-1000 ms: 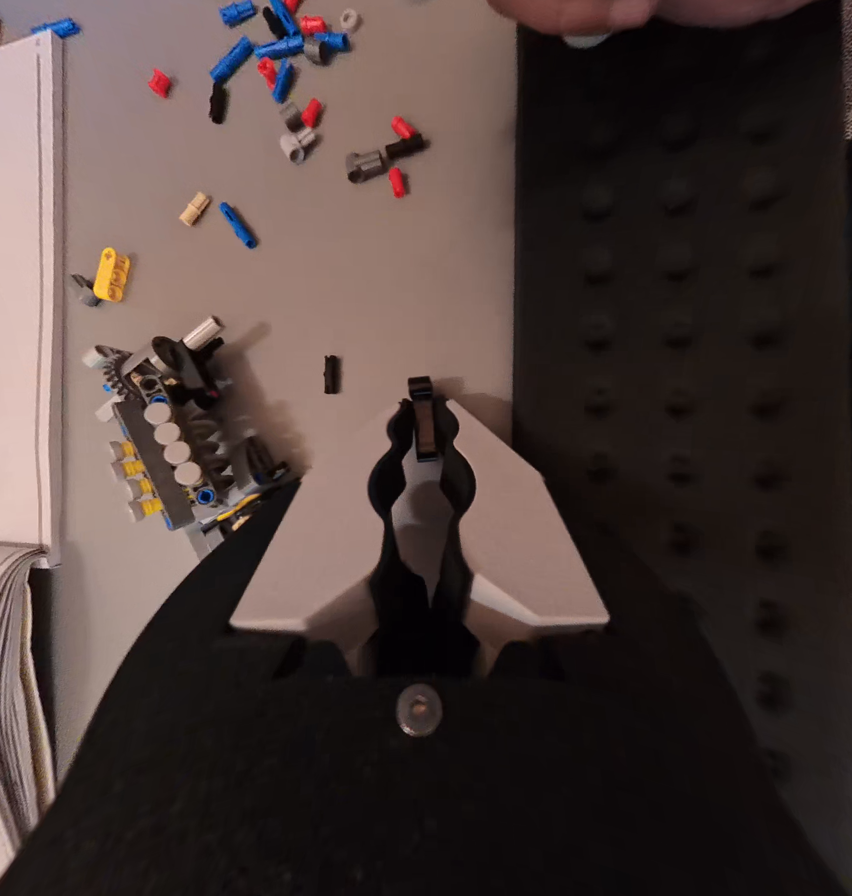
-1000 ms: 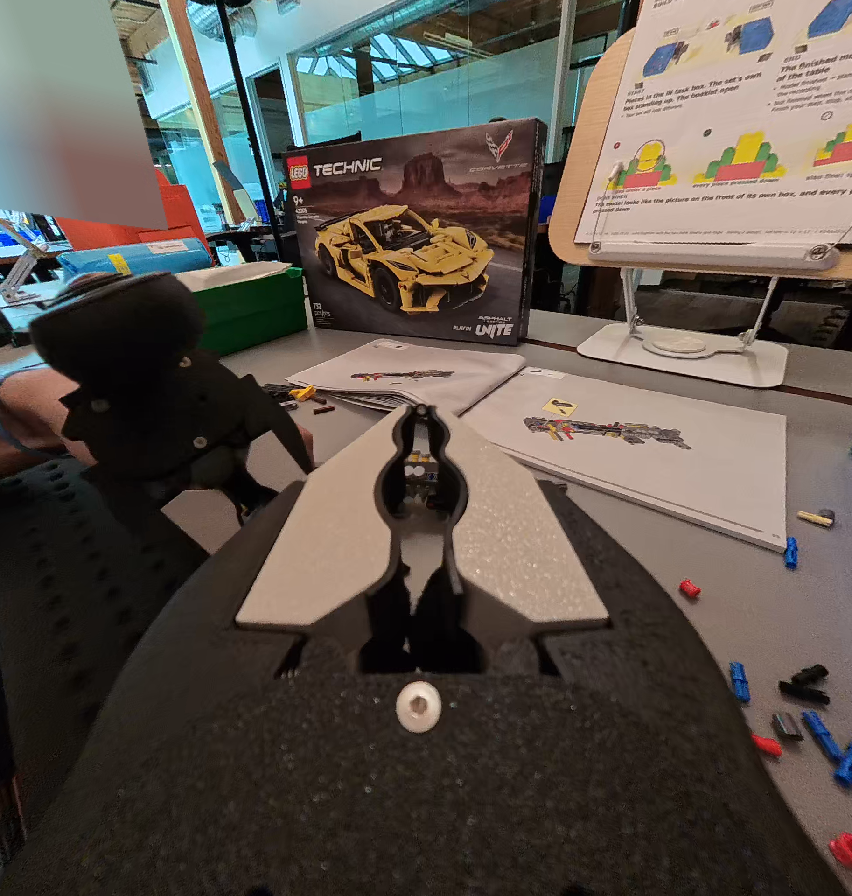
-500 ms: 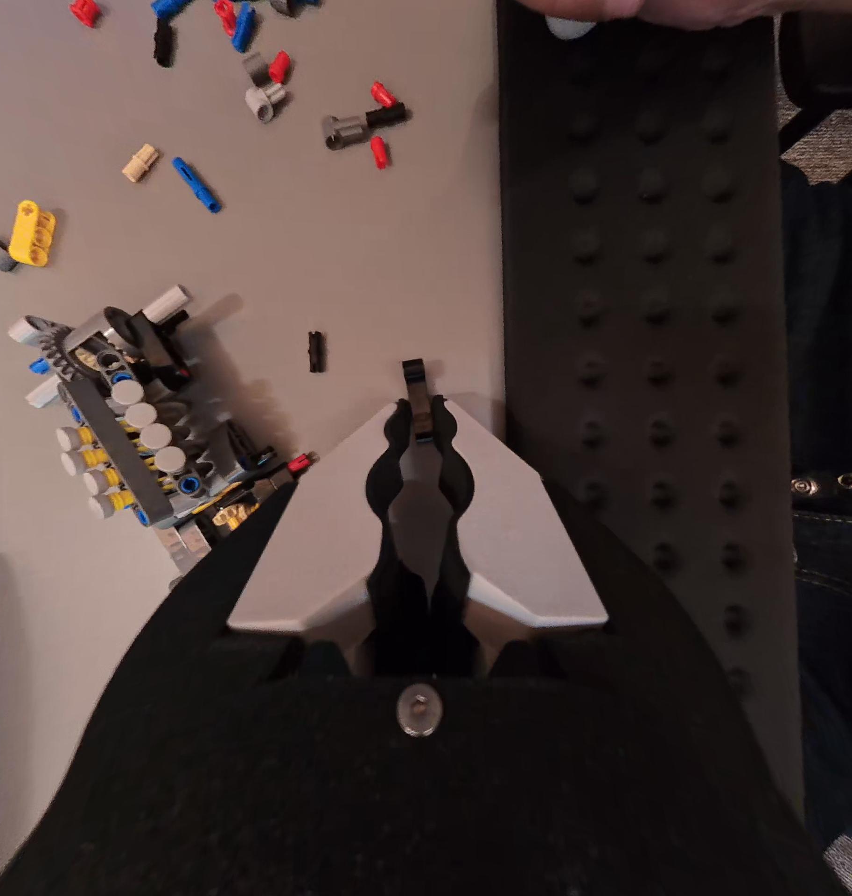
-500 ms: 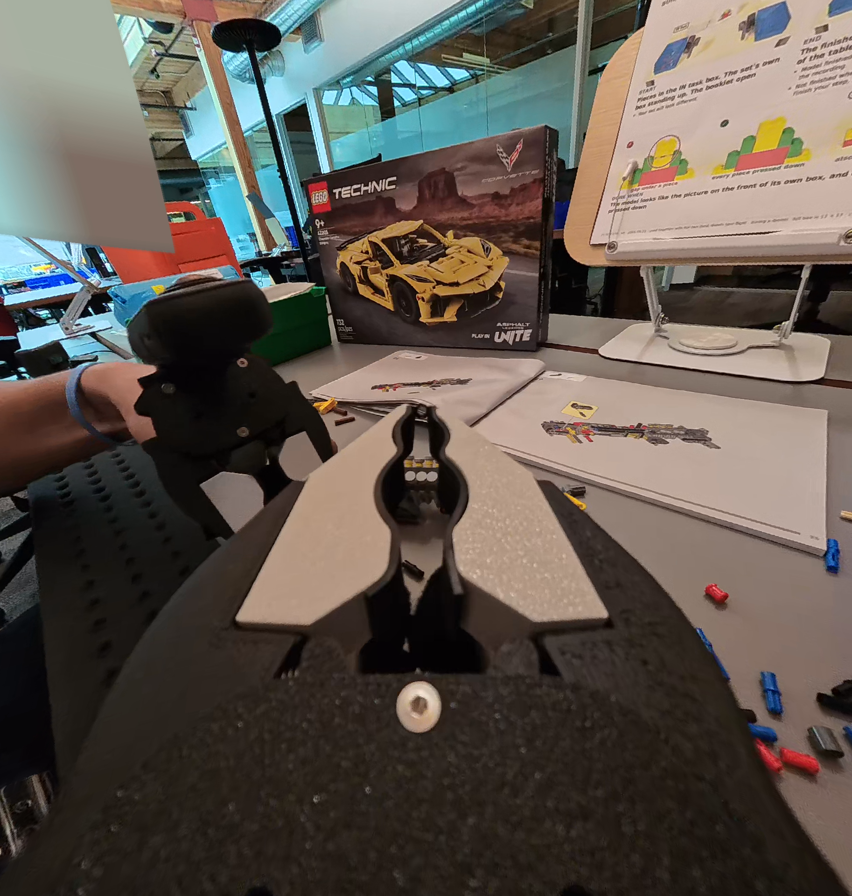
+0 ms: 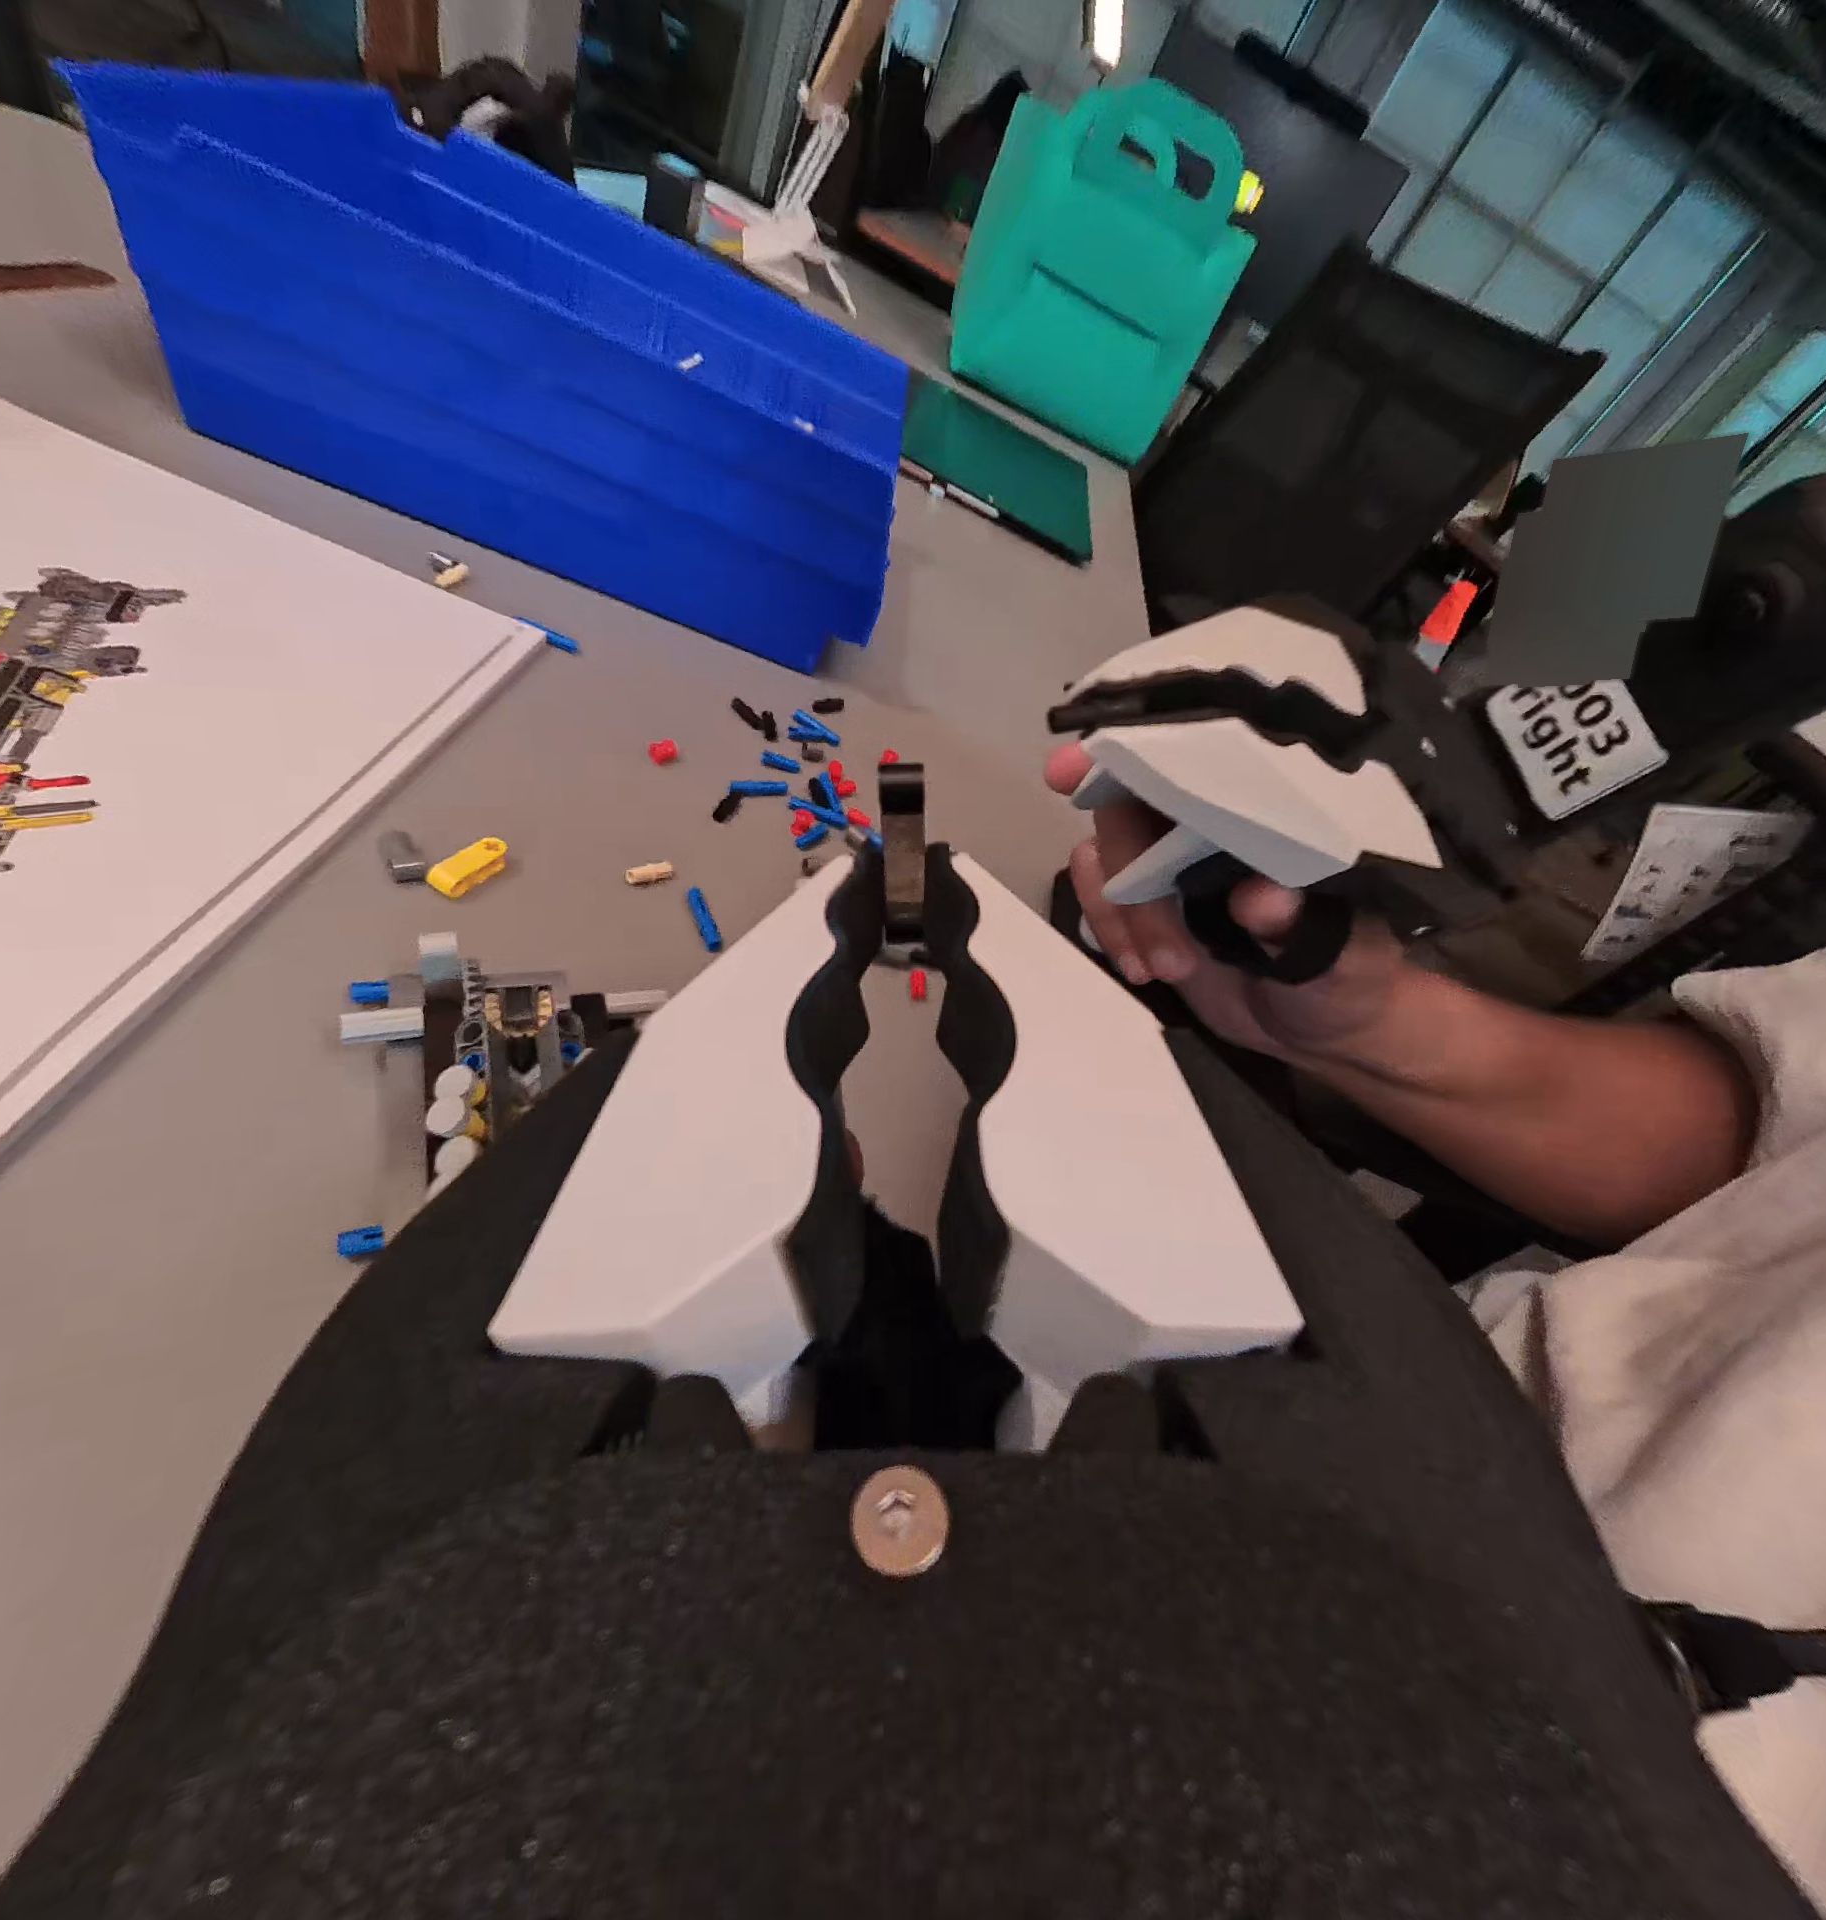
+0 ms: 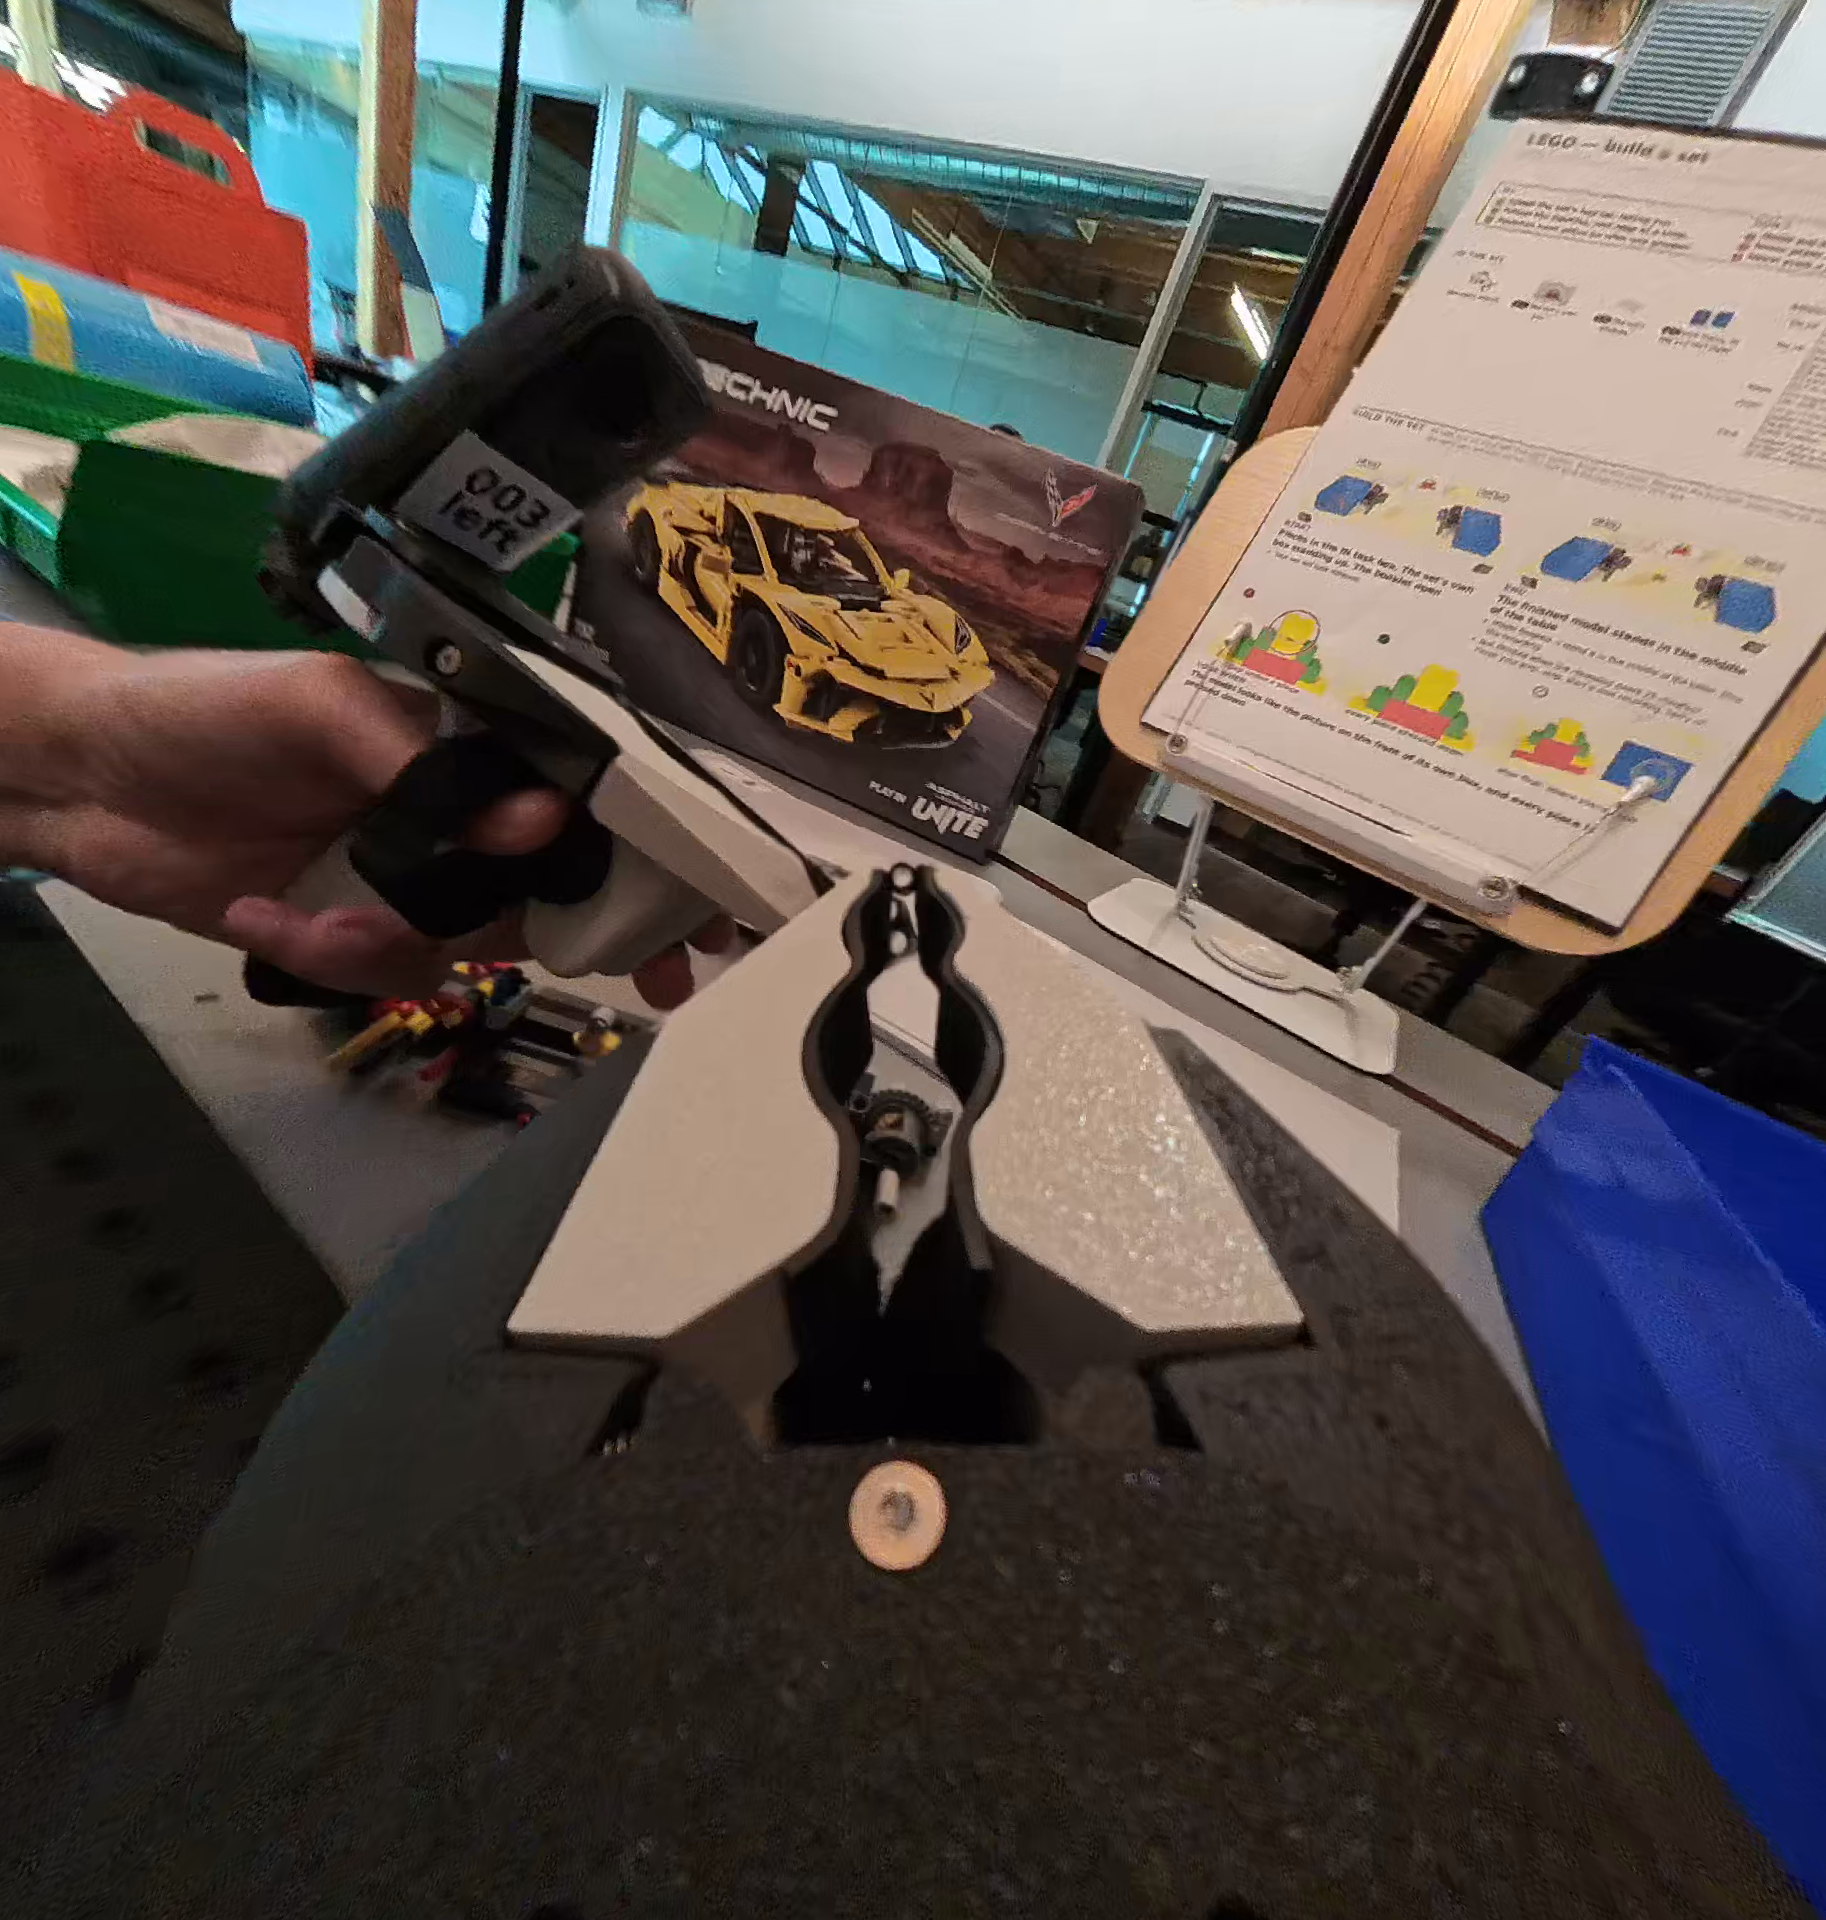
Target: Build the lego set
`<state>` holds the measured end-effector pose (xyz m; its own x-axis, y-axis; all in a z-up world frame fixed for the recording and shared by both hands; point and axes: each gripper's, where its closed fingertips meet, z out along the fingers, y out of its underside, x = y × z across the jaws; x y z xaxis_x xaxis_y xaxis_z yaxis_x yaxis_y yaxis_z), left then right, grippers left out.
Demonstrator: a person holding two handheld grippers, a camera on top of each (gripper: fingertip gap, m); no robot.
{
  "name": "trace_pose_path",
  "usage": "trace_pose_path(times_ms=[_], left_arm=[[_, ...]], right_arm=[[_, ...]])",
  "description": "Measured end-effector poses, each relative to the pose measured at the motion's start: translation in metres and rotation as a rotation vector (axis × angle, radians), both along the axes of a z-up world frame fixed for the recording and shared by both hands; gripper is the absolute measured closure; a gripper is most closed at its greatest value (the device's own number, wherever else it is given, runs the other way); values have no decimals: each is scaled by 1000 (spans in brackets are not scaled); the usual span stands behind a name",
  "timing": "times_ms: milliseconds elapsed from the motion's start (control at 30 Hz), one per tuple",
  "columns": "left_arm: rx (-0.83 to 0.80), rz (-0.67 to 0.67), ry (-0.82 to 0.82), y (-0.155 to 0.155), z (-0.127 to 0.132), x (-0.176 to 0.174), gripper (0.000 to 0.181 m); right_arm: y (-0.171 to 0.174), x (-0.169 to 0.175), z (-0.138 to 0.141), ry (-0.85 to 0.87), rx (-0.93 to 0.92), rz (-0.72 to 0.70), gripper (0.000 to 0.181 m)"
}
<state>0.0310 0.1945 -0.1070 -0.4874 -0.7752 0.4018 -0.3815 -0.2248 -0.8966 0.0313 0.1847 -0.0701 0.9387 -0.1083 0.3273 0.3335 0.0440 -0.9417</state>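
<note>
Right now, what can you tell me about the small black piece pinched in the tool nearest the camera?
The small black piece is a short, narrow plastic bar, dark and slightly glossy. It stands roughly upright, clamped near its lower end between the tips of the left gripper, with its rounded upper end sticking out beyond them. It is lifted clear of the grey table, and only the gripper touches it. Finer detail is too small to tell.

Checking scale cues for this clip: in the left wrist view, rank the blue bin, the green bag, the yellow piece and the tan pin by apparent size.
1. blue bin
2. green bag, though it stands farther back, so its true size is unsure
3. yellow piece
4. tan pin
</note>
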Motion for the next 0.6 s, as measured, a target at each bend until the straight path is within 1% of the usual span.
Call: trace_pose_path(times_ms=[67,200,333,600], left_arm=[[-59,-6,-29,-2,7,-4,174],[-56,-6,-40,-10,8,-7,174],[-97,28,-48,-5,12,-6,174],[-41,12,-56,-7,7,-8,175]], right_arm=[[3,2,-6,-18,-38,-25,177],[6,-2,-7,-69,-47,-37,177],[8,-3,-11,-97,-74,-50,177],[8,-3,-10,-97,-64,-51,177]])
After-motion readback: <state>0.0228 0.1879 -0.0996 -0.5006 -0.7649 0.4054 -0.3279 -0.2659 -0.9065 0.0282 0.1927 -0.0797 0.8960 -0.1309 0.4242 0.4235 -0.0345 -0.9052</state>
